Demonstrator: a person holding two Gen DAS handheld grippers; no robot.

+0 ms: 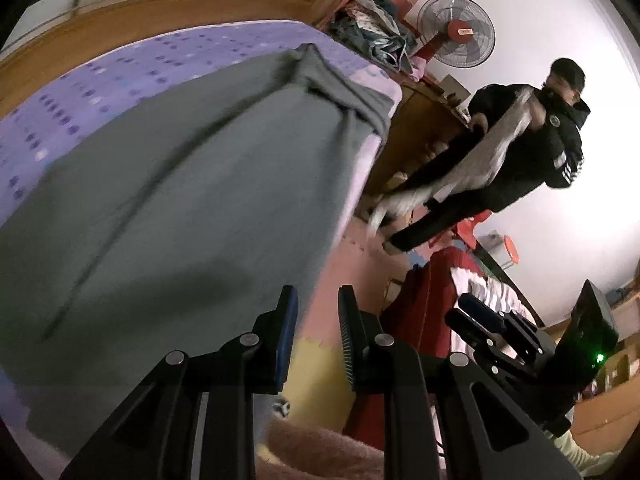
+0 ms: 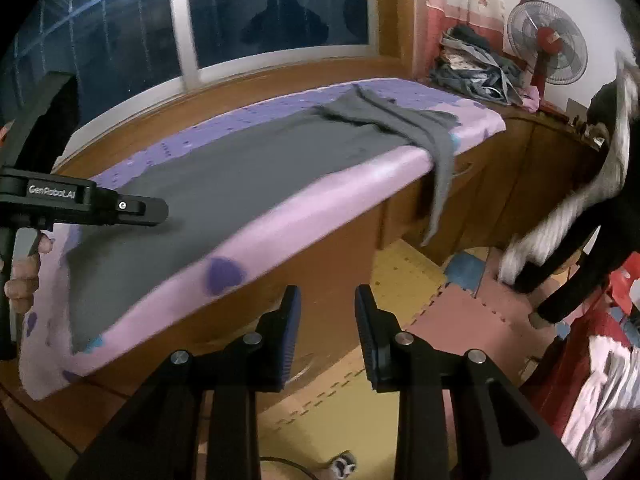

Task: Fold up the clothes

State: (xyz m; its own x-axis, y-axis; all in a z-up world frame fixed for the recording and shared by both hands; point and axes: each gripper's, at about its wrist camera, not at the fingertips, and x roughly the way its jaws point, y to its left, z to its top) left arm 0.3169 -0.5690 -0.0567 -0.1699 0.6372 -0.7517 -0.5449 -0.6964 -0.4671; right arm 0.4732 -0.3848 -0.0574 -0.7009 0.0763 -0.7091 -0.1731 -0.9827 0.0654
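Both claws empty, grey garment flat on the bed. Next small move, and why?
Probably bring the right claw to the sleeve hanging over the mattress edge and fold it onto the grey garment. Both claws are open and hold nothing; the body lies flat.

Black hand-held gripper [image 2: 328, 332], blue ribbed pads, silver pivot screws, "GenRobot.AI" marking

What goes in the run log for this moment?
left hand-held gripper: open, empty | right hand-held gripper: open, empty | grey garment: spread on purple-covered bed, one sleeve over edge
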